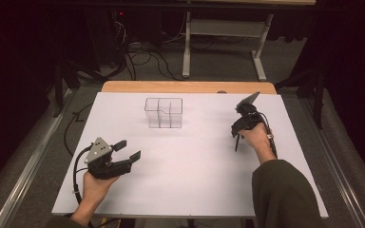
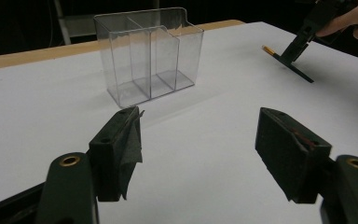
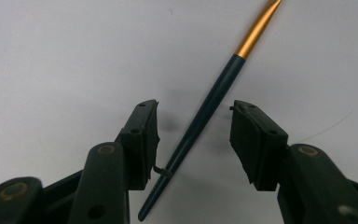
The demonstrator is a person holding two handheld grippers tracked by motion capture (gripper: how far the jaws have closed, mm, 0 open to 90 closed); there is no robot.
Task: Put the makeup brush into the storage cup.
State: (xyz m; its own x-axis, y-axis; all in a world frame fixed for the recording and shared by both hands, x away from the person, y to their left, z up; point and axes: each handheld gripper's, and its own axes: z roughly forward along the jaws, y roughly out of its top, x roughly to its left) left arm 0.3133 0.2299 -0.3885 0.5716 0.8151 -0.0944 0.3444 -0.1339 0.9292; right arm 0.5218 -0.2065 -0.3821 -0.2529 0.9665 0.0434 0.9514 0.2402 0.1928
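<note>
A slim brush with a dark blue handle and a gold end lies flat on the white table top. My right gripper points down at it with a jaw on each side; the handle runs between them and the pads do not press on it, so it is open. In the high view this gripper is at the right, over the brush. My left gripper rests at the front left, open and holding nothing. A clear plastic organiser with several compartments stands upright at the far middle.
In the left gripper view the organiser is straight ahead of the left gripper, and the brush lies far right under the right gripper. A wooden edge borders the far side. Cables and a desk frame stand on the floor behind.
</note>
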